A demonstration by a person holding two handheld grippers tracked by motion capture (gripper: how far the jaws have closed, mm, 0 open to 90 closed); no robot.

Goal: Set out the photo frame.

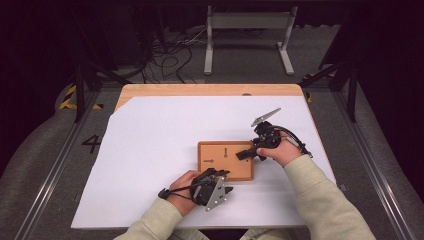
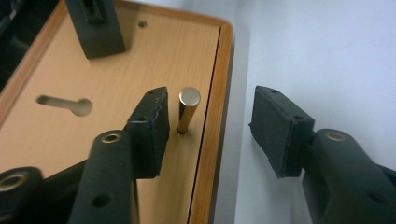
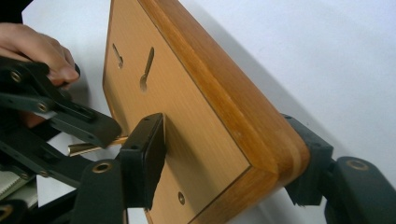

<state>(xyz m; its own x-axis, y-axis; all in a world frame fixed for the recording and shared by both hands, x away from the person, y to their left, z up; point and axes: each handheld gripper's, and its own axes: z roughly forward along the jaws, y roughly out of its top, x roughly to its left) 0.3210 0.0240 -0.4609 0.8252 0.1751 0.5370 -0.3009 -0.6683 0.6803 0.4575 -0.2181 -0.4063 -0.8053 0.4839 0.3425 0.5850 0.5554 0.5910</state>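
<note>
High view: a person at a paper-covered worktop (image 1: 150, 150) works a wooden board (image 1: 225, 160) with two hand-held grippers; the board lies flat at about 4 o'clock from the worktop's centre.
Right gripper (image 1: 245, 154): closed on the board's corner at the board's 3 o'clock edge, one jaw on the top face, the other under the rim, as the right gripper view shows.
Left gripper (image 2: 210, 123): jaws wide apart and holding nothing, straddling the board's near edge; one pad stands just beside a brass pin (image 2: 187, 111), the other hangs over bare paper.
Pin: upright in a hole close to the board's rim, at roughly 6 o'clock on the board in the high view.
Slots: two keyhole cut-outs (image 1: 216, 156) sit empty farther in.
Risk, squeeze: closing now would likely catch the rim along with the pin, since the far pad is outside the board.
Risk, tilt: a one-sided push from the near pad could lean the pin or jam it in its hole.
Risk, hold: the corner clamp is shallow; an upward tug might pivot or lift the board.
</note>
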